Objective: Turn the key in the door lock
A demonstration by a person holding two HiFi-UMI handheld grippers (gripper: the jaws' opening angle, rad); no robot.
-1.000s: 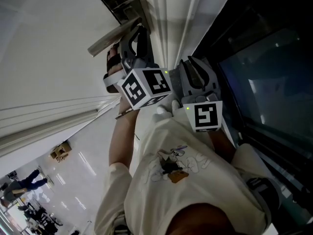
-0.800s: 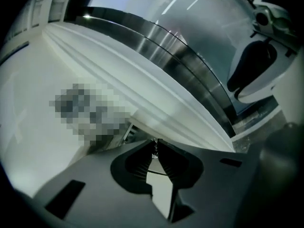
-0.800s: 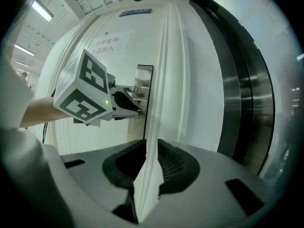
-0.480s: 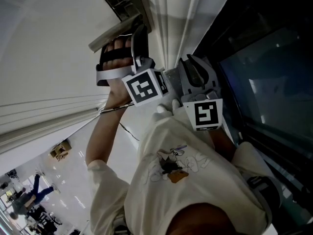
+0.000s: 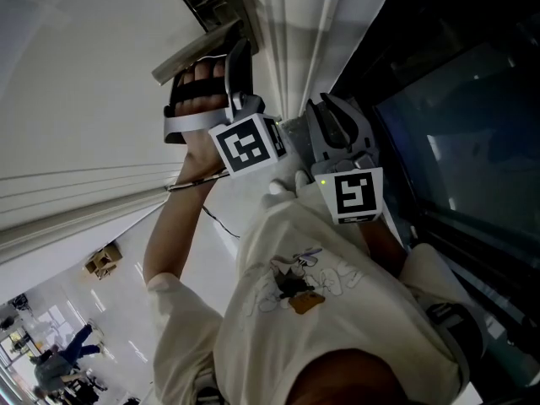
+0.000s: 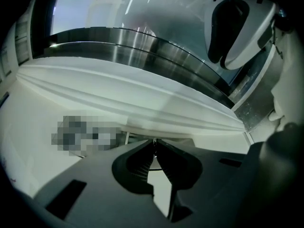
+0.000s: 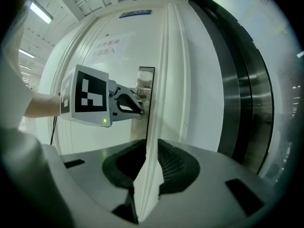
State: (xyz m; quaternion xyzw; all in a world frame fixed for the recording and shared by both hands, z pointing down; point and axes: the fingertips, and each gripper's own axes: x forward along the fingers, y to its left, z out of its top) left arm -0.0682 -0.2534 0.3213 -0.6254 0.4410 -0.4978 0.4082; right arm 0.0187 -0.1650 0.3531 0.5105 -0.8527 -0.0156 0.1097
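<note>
The white door's edge [image 5: 287,49] runs up the middle of the head view. My left gripper [image 5: 243,49] reaches to the steel lock plate [image 7: 146,80] beside that edge. Its jaws [image 6: 154,144] have closed to a narrow slit, and they pinch a thin key [image 7: 139,112] that stands in the lock. Only a sliver of the key shows between the tips. My right gripper [image 7: 151,167] has its jaws on either side of the door's edge [image 7: 159,80], and both pads lie against it. In the head view the right gripper [image 5: 316,106] sits just right of the left one.
A grey lever handle [image 5: 190,62] sticks out by the left hand. Dark glass [image 5: 456,142] and a steel frame [image 7: 256,89] lie right of the door. A paper notice [image 7: 107,48] hangs on the door. People [image 5: 59,365] stand far off at the lower left.
The left gripper has rolled about its own axis at the lock, its marker cube shows another face, and the left elbow has swung outward. The right gripper has kept still.
</note>
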